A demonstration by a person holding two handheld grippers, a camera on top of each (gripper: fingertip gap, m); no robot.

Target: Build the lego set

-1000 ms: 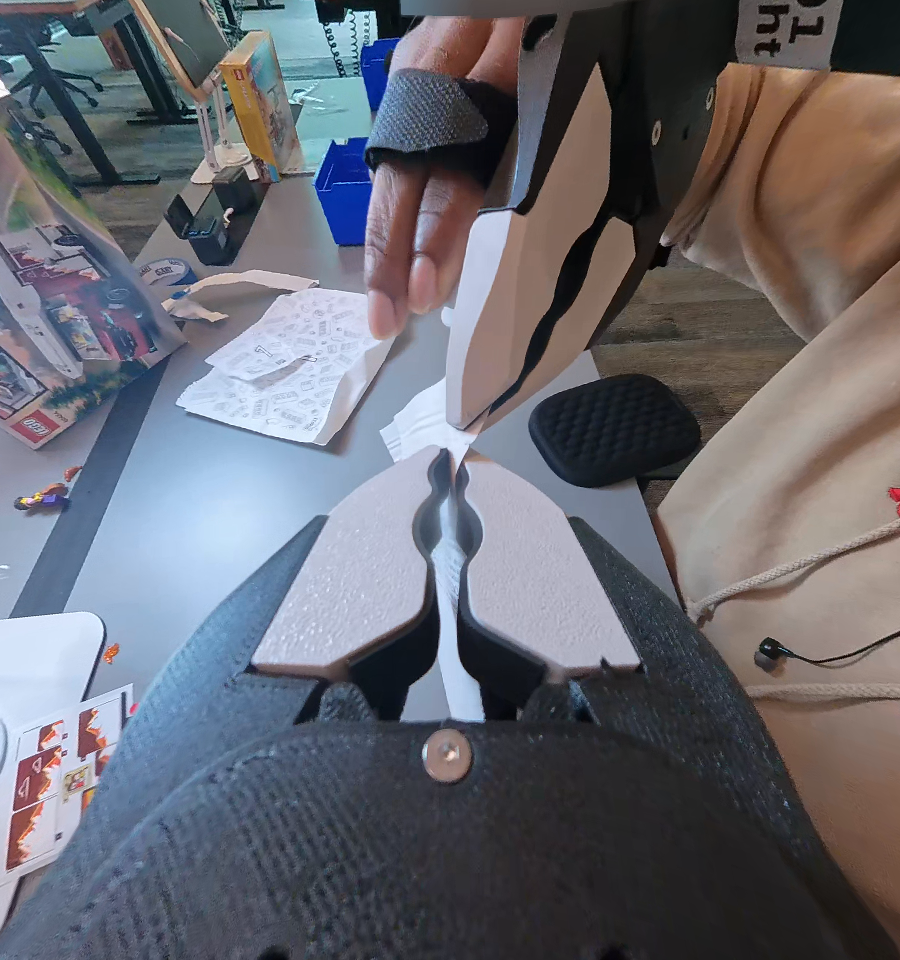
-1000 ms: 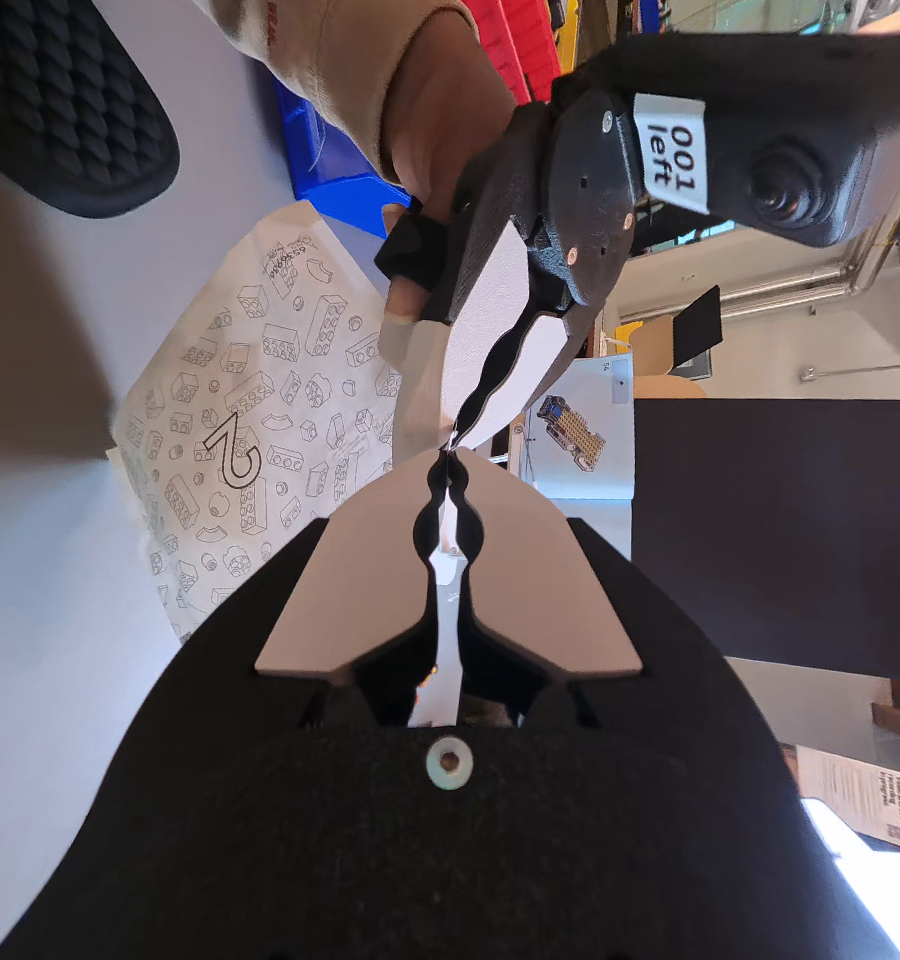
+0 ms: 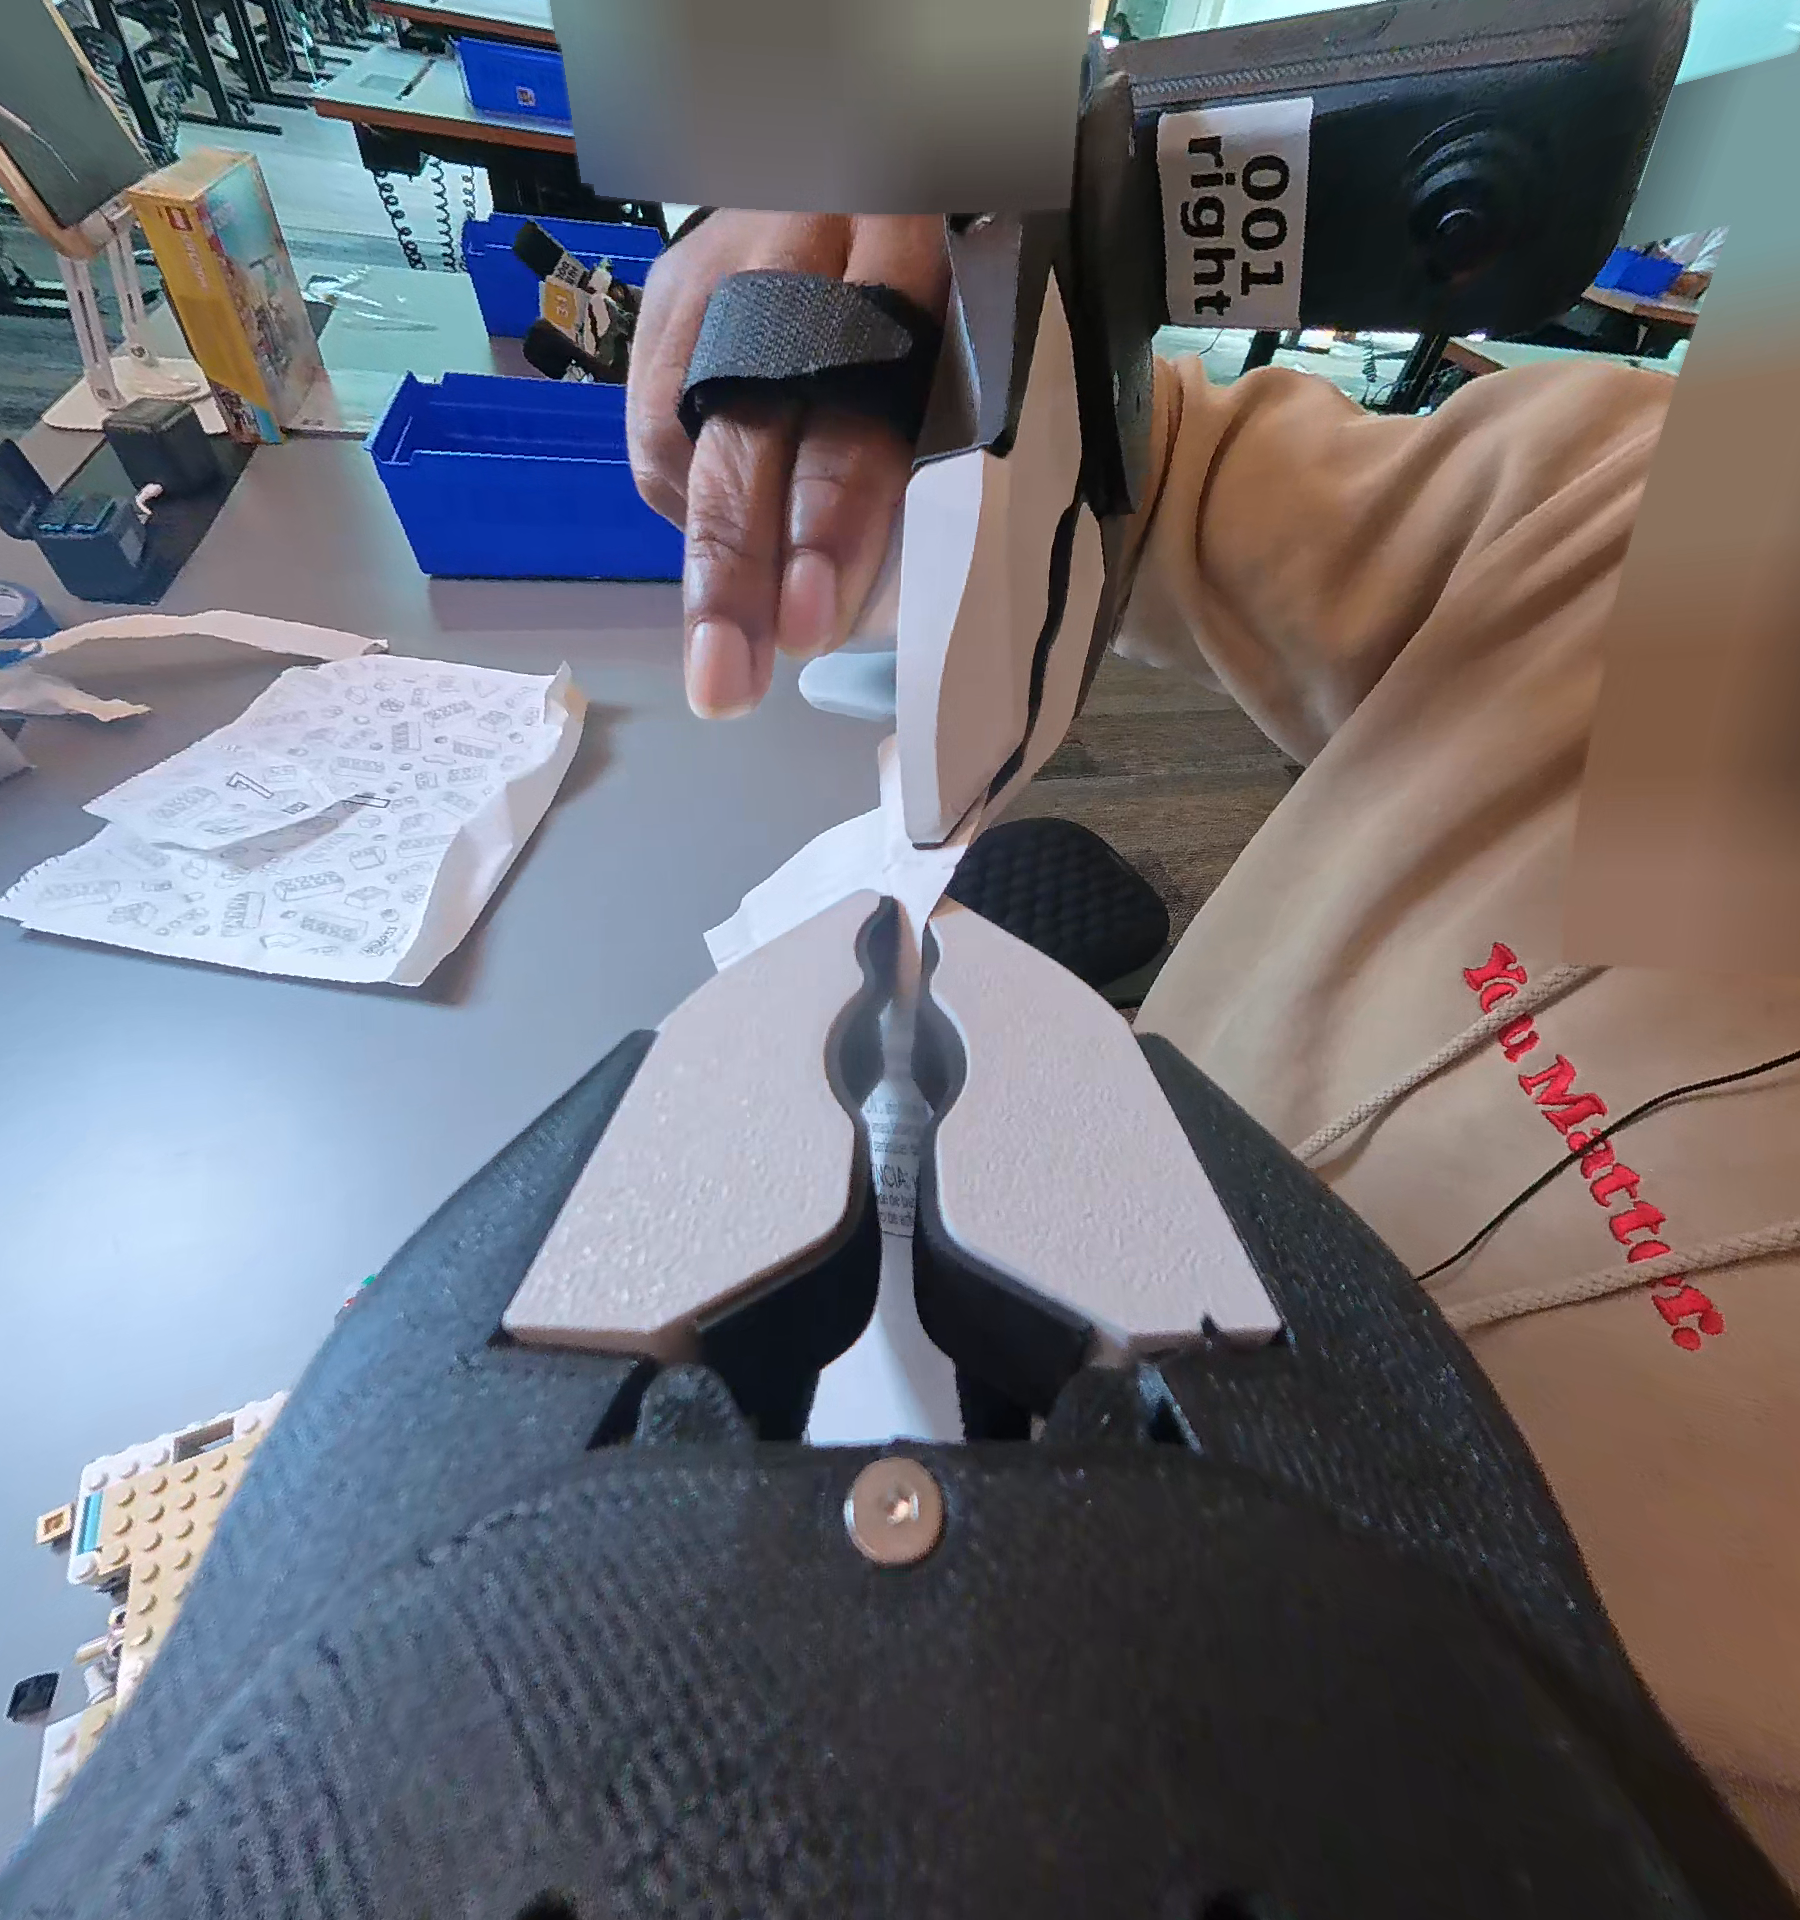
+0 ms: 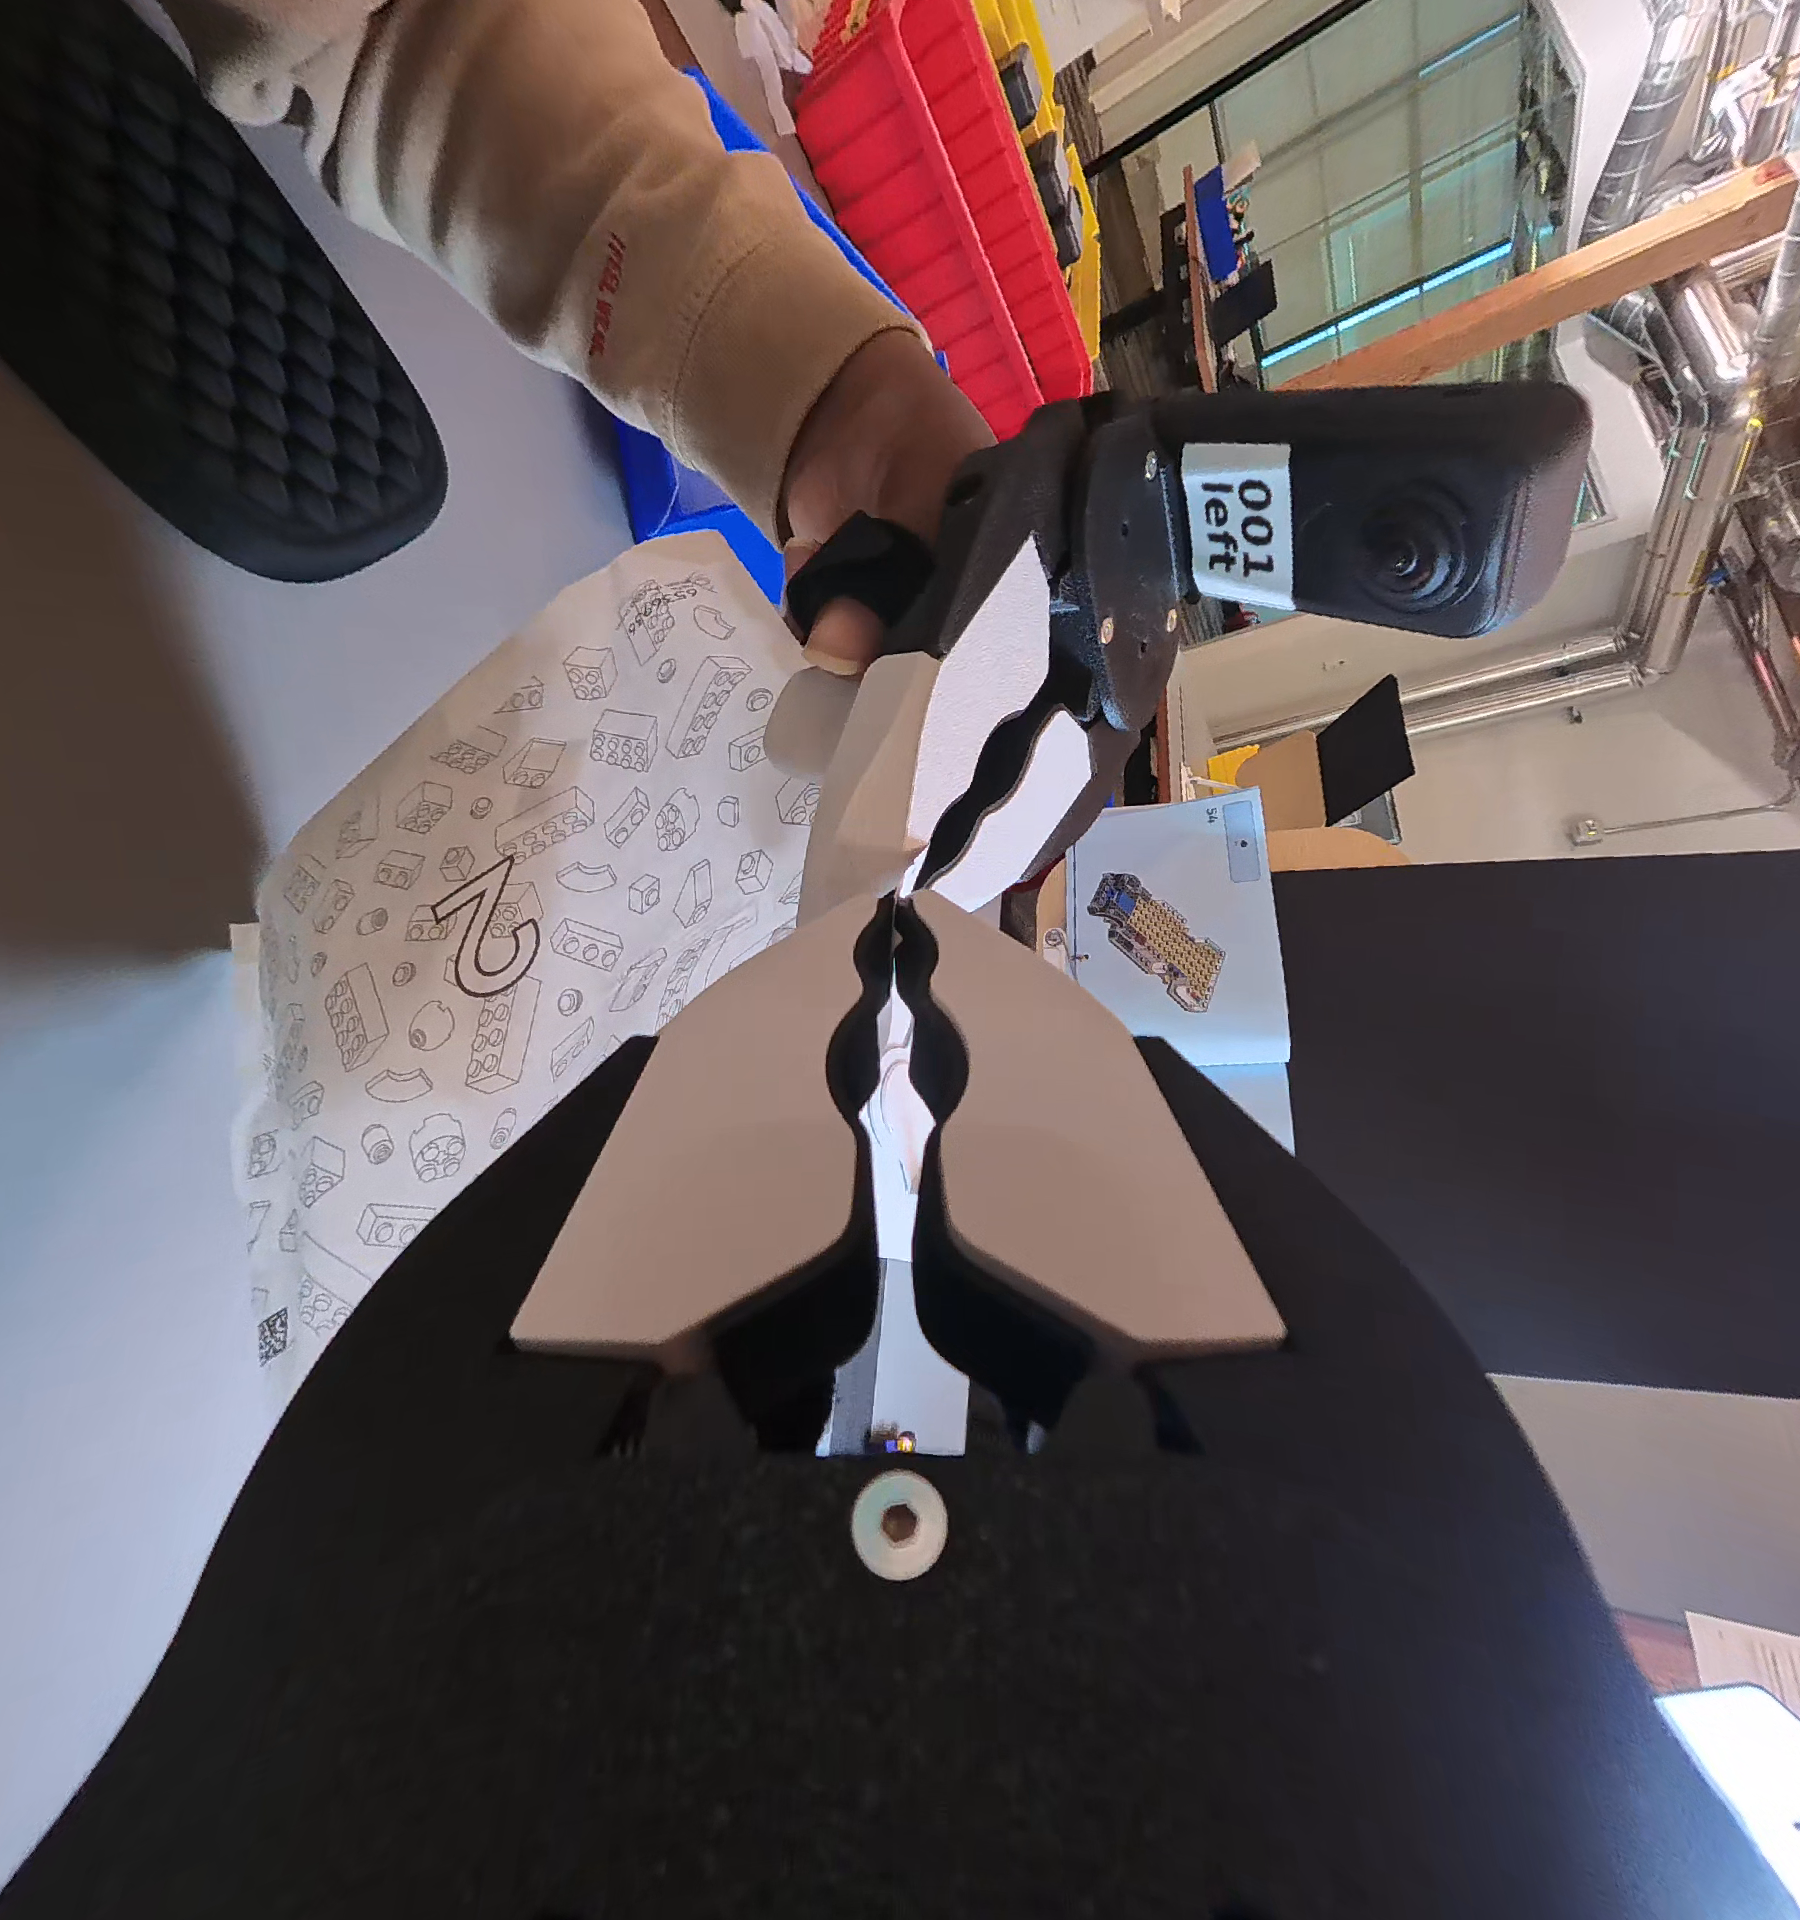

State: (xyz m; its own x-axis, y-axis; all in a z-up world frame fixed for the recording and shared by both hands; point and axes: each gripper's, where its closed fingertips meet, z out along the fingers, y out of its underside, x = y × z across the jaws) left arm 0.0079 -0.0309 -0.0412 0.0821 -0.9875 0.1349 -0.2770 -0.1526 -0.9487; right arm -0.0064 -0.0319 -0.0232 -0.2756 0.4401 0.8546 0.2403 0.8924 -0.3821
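My left gripper [image 3: 906, 920] is shut on the edge of a white paper bag [image 3: 808, 888], and a strip of the bag runs back between its fingers. My right gripper [image 3: 943, 836] comes down from above, tip to tip with the left one, and pinches the same edge. In the right wrist view my right gripper [image 4: 894, 906] is shut on the paper, with the left gripper [image 4: 922, 883] meeting it from above. The bag [image 4: 522, 935], printed with brick outlines, spreads out to the left of both grippers. Both grippers hold it above the grey table [image 3: 252, 1122].
A second printed paper bag [image 3: 293, 821] lies flat on the table beside torn paper strips [image 3: 179, 644]. A blue bin [image 3: 522, 488] and a toy box [image 3: 221, 291] stand behind. A tan brick build [image 3: 148, 1538] sits lower left. A black chair armrest [image 3: 1062, 904], an instruction booklet [image 4: 1176, 935] and red bins [image 4: 927, 208] are near.
Both grippers stay shut on the bag edge, tip to tip. The left view has tilted up and the right gripper stands more upright over the left one.
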